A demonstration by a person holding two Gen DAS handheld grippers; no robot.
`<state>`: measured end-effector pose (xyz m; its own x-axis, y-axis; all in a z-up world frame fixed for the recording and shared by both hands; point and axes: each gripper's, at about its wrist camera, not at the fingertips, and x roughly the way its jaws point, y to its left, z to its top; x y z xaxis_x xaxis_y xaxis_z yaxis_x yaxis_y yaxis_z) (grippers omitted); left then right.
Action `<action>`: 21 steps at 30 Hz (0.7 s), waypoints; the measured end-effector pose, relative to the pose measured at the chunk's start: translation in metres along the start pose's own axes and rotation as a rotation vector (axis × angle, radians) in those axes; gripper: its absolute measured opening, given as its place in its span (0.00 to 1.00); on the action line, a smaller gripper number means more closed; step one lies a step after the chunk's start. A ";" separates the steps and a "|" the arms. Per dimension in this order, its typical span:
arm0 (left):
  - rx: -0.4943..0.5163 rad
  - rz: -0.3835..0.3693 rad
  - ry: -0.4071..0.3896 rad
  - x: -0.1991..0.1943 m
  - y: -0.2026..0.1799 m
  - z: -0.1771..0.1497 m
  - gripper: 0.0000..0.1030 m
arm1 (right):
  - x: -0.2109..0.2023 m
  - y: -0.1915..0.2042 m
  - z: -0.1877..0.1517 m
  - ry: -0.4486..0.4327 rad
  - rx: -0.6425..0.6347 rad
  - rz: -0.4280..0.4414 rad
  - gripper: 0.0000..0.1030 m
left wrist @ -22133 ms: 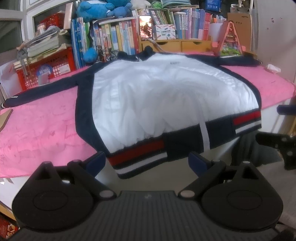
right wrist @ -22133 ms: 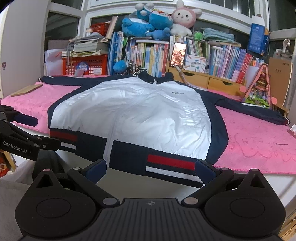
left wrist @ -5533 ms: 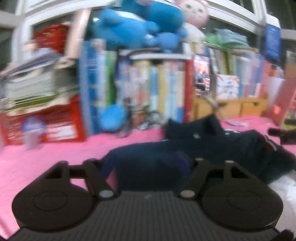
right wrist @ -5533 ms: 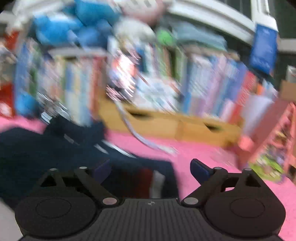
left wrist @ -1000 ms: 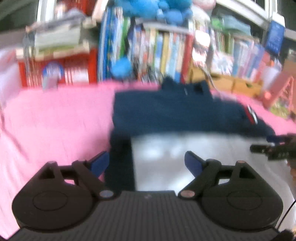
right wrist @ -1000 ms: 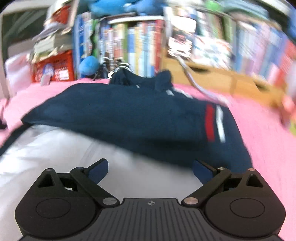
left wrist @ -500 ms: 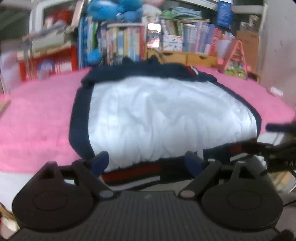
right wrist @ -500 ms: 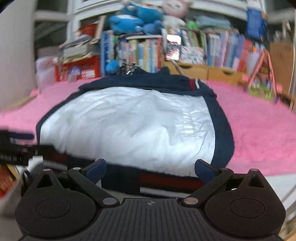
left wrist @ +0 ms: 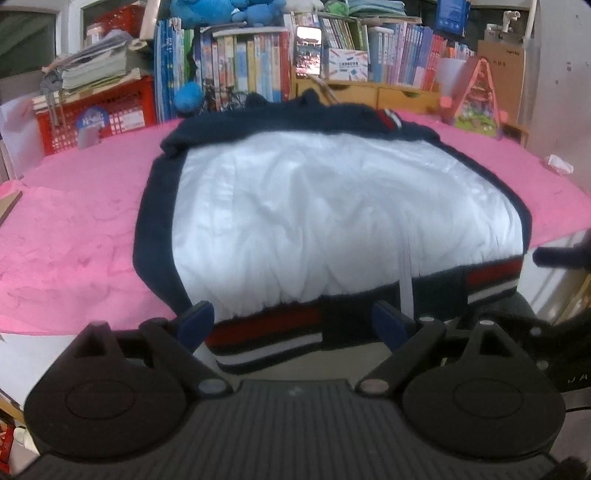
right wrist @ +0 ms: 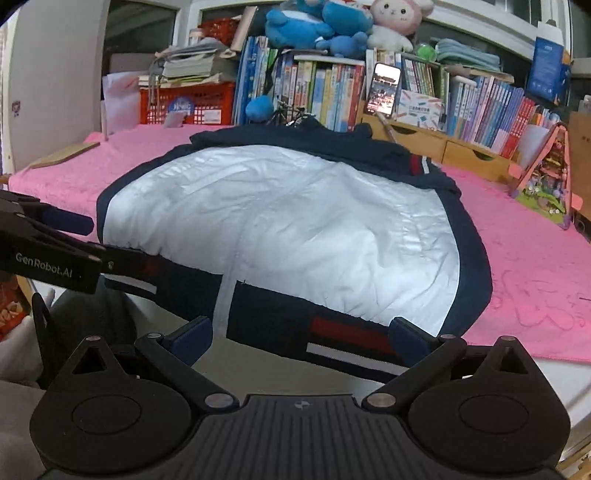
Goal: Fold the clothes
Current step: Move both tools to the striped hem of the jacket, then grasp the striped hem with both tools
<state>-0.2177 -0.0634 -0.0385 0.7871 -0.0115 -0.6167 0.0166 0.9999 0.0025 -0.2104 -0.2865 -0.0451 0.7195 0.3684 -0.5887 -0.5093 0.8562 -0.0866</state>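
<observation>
Left gripper (left wrist: 293, 323): nearest in the left wrist view; 2 blue-tipped fingers (left wrist: 195, 319) spread wide, nothing between them; held just in front of the hem at its left end.
Right gripper (right wrist: 301, 338): nearest in the right wrist view; fingers (right wrist: 406, 338) spread wide, empty; level with the hem's right part, just short of it.
Hem band (left wrist: 266, 332): navy with red and white stripes; hangs over the near edge of the table; white strip crosses it near the middle.
Jacket (left wrist: 332, 218): white body with navy border, lying flat on the pink cloth (left wrist: 70, 236), hem toward the cameras, collar at the far side.
Sleeves (right wrist: 314, 144): both navy, folded across the upper chest; striped cuff (right wrist: 418, 164) lies at the right shoulder.
Table edge (right wrist: 554, 384): white, showing beneath the cloth at right.
Wooden board (right wrist: 64, 155): flat on the cloth's far left corner, well apart from the jacket.
Small model house (right wrist: 546, 181): pink frame, on the cloth at far right.
Red crate (right wrist: 192, 103): behind the cloth at left, papers stacked on top.
Books (right wrist: 321, 92): upright in a row behind the collar; phone (right wrist: 384, 94) with lit screen propped among them.
Wooden drawers (right wrist: 439, 146): behind the right shoulder.
Plush toys (right wrist: 325, 22): blue ones and 1 pink-and-white, on top of the books, farthest back.
</observation>
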 end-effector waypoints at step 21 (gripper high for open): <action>-0.007 0.003 0.057 0.008 0.004 -0.004 0.92 | 0.010 -0.013 -0.007 0.061 0.075 -0.006 1.00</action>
<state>-0.2139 -0.0598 -0.0466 0.7506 -0.0082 -0.6607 0.0099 0.9999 -0.0012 -0.1995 -0.2968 -0.0558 0.6911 0.3427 -0.6363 -0.4666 0.8840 -0.0307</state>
